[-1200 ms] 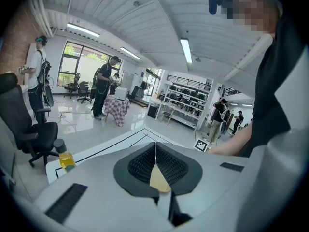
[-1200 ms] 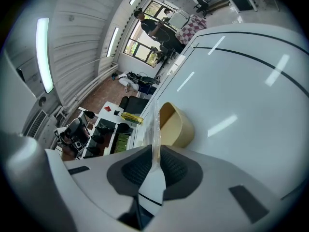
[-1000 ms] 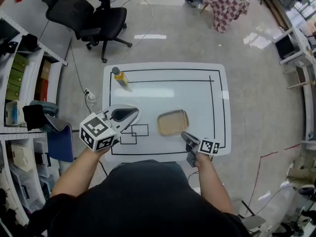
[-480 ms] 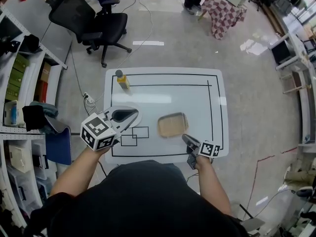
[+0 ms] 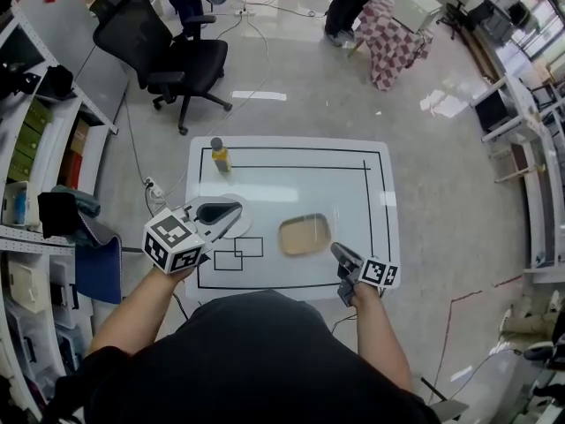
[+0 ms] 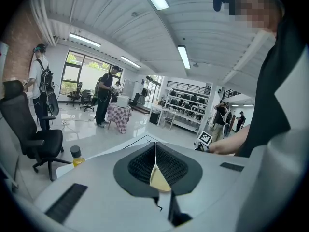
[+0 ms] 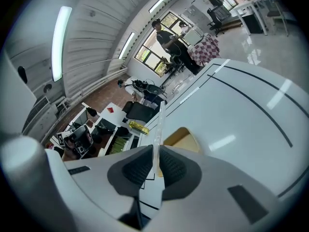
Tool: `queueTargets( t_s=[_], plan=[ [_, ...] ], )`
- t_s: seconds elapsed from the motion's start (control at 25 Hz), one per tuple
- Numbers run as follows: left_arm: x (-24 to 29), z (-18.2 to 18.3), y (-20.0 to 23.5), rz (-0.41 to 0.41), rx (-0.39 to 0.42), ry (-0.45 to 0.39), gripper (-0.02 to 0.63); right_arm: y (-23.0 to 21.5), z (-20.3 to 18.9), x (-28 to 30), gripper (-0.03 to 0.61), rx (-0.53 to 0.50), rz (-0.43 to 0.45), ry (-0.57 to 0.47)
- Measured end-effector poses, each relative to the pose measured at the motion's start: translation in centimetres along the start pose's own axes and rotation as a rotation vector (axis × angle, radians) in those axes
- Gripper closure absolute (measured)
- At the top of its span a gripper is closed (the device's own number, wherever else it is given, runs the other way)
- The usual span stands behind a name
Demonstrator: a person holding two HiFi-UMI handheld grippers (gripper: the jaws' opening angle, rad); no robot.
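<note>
We hold the left tongs [image 5: 231, 210] pressed together with nothing between them, raised over the left side of the white desk [image 5: 353, 193], near two small black rectangles [image 5: 238, 253] drawn on it. Our right tongs [image 5: 337, 251] pinch a thin clear strip [image 7: 159, 124] that sticks up past their tips. They sit at the desk's near right side, just beside the tan tray [image 5: 305, 235]. The tray lies flat inside the black border line, between the two tongs. A bottle [image 5: 219, 155] of yellow liquid with a dark cap stands upright at the far left corner, well apart from both. Beyond the desk stand a black office chair [image 5: 177, 56] and a checked-cloth table [image 5: 393, 47].
</note>
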State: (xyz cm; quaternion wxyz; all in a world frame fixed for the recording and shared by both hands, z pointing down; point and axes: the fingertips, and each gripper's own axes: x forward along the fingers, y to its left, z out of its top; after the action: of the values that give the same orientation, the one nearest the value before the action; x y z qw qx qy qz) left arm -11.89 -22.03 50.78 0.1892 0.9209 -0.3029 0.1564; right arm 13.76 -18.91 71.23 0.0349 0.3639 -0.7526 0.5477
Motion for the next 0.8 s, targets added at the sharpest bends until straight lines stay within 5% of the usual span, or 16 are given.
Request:
queueTargets(
  t_s=[0.36, 0.8],
  plan=[
    [-1.9, 0.4, 0.2, 0.01, 0.007, -0.023, 0.589, 2.6, 2.4, -1.3, 0.525, -0.174, -0.049, -0.017],
    [-4.1, 0.5, -0.3, 0.03, 0.003, -0.049, 0.589, 5.6, 5.3, -3.6, 0.525, -0.239, -0.044, -0.082]
  ],
)
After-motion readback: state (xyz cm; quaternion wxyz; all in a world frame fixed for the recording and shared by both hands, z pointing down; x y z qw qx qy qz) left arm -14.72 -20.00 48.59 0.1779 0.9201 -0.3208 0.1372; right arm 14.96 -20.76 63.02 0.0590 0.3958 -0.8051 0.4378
